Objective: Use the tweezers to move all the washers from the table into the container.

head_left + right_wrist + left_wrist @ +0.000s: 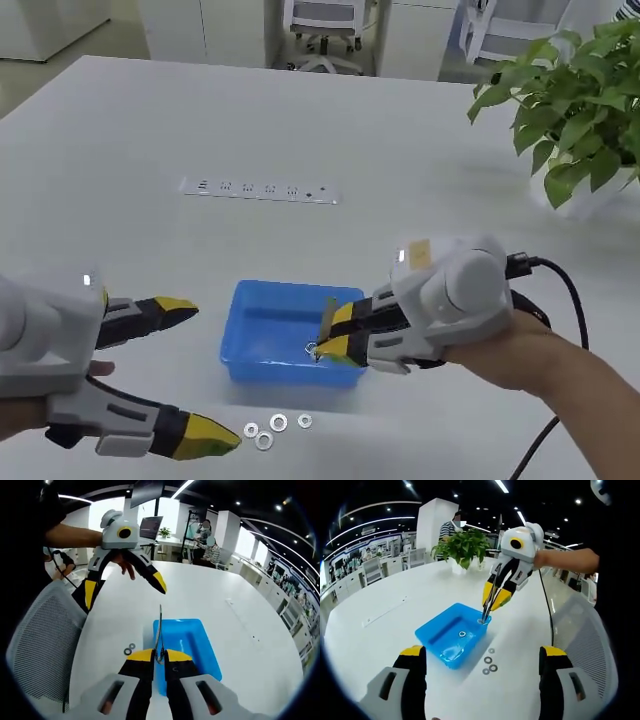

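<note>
Head view: the right gripper (335, 335) clamps thin metal tweezers (327, 318) over the blue rectangular plastic container's (262, 300) corner. The left gripper (210, 375) gapes beside it.

Left gripper view: one small metal washer (462, 634) lies inside, several washers (487, 659) just outside.

Right gripper view: the tweezers' tips are unclear and possibly pinch one.

Blue container (265, 368), silvery washers (278, 423), white table (300, 120) (green plant leaves (575, 100)).
</note>
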A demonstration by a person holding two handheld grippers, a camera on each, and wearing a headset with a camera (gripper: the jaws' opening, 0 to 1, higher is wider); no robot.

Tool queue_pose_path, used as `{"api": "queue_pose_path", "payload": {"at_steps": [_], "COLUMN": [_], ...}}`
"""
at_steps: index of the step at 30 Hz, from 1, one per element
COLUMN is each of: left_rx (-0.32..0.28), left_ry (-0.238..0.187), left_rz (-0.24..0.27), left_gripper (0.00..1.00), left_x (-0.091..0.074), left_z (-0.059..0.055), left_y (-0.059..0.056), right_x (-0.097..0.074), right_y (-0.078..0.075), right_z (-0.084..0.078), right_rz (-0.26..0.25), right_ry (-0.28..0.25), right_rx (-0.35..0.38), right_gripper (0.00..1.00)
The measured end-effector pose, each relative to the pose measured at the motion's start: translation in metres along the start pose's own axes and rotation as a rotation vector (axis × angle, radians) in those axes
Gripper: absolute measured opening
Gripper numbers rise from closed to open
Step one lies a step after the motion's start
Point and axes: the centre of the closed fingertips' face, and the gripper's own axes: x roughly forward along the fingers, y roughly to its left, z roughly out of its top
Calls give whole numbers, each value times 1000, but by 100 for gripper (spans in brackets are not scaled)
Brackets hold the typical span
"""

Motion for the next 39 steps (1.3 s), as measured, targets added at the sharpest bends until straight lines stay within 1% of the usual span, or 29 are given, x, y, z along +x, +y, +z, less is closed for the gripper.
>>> {"api": "queue_pose_path", "payload": {"at_steps": [10,15,18,25,35,39], "left_rx": [-11,-14,-15,-19,-22,-23], "left_ry": [7,7,6,21,21,21], "left_rz": [8,8,8,3,3,2], "left_gripper": [99,99,99,99,98,93], "left_x": [-6,-8,-9,-7,-6,-5], "left_z": [-2,-2,-1,-2,-2,0], "left_y": [-6,-8,-8,-7,-5,-2], "right_x": [11,17,21,32,46,51], "right_y": [-10,-15,-19,-24,-28,-29], "right_z": [-2,-7,-7,-12,-20,-22], "right_rz": [11,15,15,31,50,58], "right_ry": [9,18,11,20,18,13], "right_rx": [-23,-26,-22,-38,-24,-12], "right_gripper": [8,8,8,9,9,9]}}
